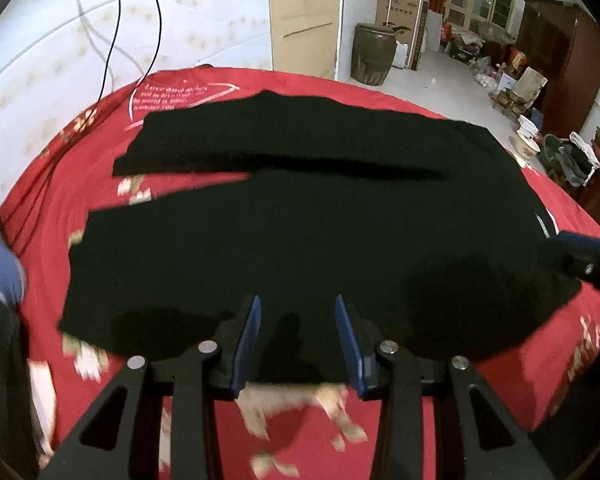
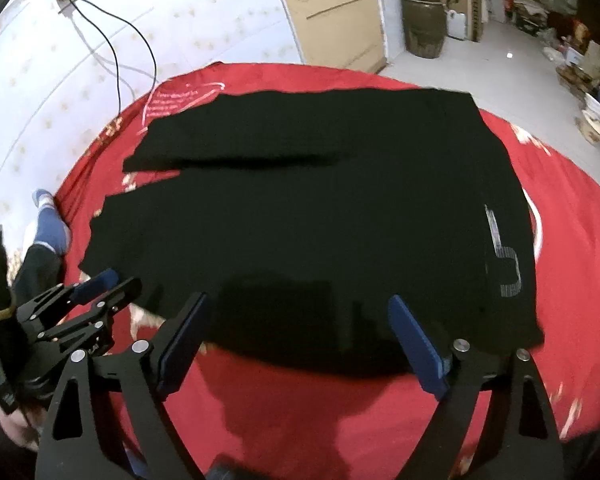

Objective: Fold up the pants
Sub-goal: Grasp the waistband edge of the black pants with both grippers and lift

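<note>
Black pants (image 1: pixel 300 216) lie flat on a red bedspread (image 1: pixel 80 184), legs pointing left, waist at the right; they also show in the right wrist view (image 2: pixel 308 200) with a white logo (image 2: pixel 506 256) near the waist. My left gripper (image 1: pixel 298 304) is open, hovering over the near edge of the near leg, nothing between its blue pads. My right gripper (image 2: pixel 300 308) is wide open over the near edge close to the waist. The left gripper also shows in the right wrist view (image 2: pixel 112 284), and the right gripper's tip shows at the right of the left wrist view (image 1: pixel 588 252).
The red bedspread (image 2: pixel 580 220) with flower print covers the bed. A papered wall with black cables (image 1: pixel 112 20) stands behind it. A brown jar (image 1: pixel 374 54), cardboard boxes and clutter sit on the floor at the right. A person's blue sock (image 2: pixel 50 224) is at the left.
</note>
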Demonstrator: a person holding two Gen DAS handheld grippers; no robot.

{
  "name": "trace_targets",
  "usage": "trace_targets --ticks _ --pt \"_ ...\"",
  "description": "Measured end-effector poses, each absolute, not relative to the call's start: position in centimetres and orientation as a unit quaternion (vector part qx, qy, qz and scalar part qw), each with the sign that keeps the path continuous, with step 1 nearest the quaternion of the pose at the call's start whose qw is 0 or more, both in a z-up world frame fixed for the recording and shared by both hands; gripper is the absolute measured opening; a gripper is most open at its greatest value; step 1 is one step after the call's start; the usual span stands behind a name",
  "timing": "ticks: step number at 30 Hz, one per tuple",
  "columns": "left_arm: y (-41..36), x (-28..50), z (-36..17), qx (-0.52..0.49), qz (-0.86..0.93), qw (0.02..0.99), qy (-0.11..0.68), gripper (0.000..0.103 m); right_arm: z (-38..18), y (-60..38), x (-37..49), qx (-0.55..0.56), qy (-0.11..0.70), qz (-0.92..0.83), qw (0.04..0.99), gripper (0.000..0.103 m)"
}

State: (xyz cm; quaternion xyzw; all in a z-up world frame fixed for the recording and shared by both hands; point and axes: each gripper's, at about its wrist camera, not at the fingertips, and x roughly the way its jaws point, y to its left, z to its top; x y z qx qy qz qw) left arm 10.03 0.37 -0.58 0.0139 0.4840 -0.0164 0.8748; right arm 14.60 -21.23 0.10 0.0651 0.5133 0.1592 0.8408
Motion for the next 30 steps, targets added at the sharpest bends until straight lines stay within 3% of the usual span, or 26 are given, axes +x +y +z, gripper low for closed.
trace_targets --ticks 2,5,17,30 --pt "1.0 12.0 -0.2 0.018 -0.016 0.877 0.48 0.044 0.4 -21.4 16.4 0.063 0.508 0.176 0.841 0.089" --pt "2.1 15.3 0.4 0.018 -0.014 0.882 0.47 0.054 0.5 -21.8 19.9 0.053 0.499 0.196 0.842 0.089" --pt "5.1 29.1 -1.5 0.018 -0.009 0.885 0.465 0.055 -2.1 -22.2 34.3 -0.021 0.486 0.243 0.839 0.089" --pt "2.3 36.7 -5.3 0.042 -0.012 0.878 0.476 0.057 -7.8 -20.4 44.1 -0.083 0.522 0.276 0.802 0.089"
